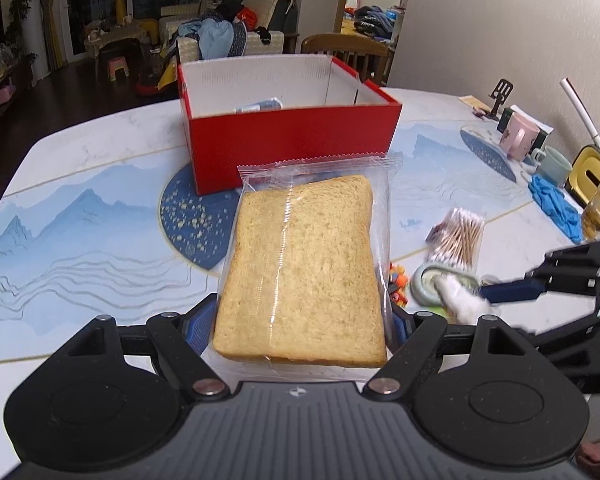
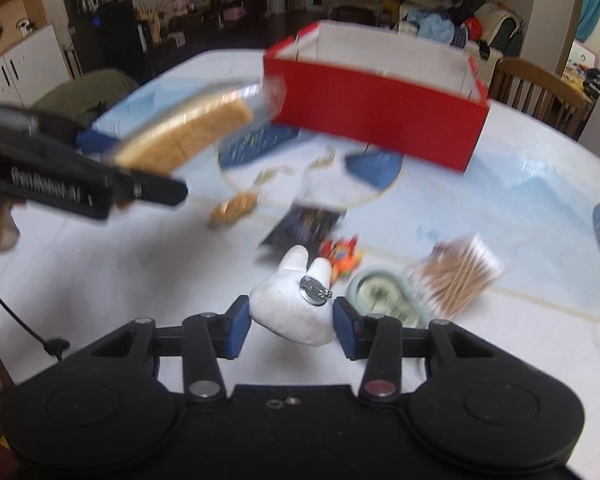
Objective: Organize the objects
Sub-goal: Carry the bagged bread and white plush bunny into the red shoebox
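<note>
My left gripper [image 1: 300, 324] is shut on a wrapped slice of bread [image 1: 304, 268] and holds it above the table, in front of the open red box [image 1: 292, 136]. The bread also shows in the right wrist view [image 2: 188, 136], with the red box [image 2: 380, 120] behind it. My right gripper [image 2: 292, 320] is shut on a white plush badge [image 2: 296, 304] with a metal pin on its back, lifted off the table. In the left wrist view the right gripper [image 1: 480, 294] holds the plush [image 1: 460, 298] at the right.
On the table lie a cotton swab pack [image 2: 460, 276], a round green tin [image 2: 388, 294], a small orange toy [image 2: 342, 258], a dark packet [image 2: 300, 228] and a snack [image 2: 232, 208]. Mugs [image 1: 520, 136], blue gloves [image 1: 556, 204] and a yellow container [image 1: 596, 184] stand at the right edge.
</note>
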A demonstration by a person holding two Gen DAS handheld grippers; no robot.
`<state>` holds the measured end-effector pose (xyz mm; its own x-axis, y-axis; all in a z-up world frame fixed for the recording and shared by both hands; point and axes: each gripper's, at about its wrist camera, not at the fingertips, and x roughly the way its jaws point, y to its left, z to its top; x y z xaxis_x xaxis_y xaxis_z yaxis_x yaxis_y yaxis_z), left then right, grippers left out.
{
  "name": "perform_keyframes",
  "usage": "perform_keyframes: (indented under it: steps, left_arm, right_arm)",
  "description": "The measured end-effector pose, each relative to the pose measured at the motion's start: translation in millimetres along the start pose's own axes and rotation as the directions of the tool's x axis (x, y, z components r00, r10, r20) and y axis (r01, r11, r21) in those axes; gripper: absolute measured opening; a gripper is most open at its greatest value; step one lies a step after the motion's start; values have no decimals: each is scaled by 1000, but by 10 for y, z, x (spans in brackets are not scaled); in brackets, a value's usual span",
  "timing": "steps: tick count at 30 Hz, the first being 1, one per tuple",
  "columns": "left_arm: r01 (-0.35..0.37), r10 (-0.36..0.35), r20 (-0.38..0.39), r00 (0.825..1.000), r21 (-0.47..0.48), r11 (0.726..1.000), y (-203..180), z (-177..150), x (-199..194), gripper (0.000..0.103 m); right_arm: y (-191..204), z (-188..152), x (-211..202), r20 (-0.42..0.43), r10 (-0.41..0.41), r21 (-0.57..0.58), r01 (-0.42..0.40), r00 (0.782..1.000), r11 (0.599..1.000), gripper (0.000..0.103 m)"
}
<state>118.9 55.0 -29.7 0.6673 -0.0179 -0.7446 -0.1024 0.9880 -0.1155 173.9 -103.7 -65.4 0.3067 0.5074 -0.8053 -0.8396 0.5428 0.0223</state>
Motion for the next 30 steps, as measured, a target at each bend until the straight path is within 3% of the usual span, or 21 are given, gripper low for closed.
perform_keyframes:
  steps: [11,30]
  left_arm:
    - [-4,3,51,999,21,1000,-111,546,35,80]
    - [-72,67,72,995,66,995,-136,1477,559,80]
  right_arm:
    - [-422,708,-249,107,-16,16,14,994,1000,44]
    - [-1017,1618,111,175,-59,-18,63,983,998,44]
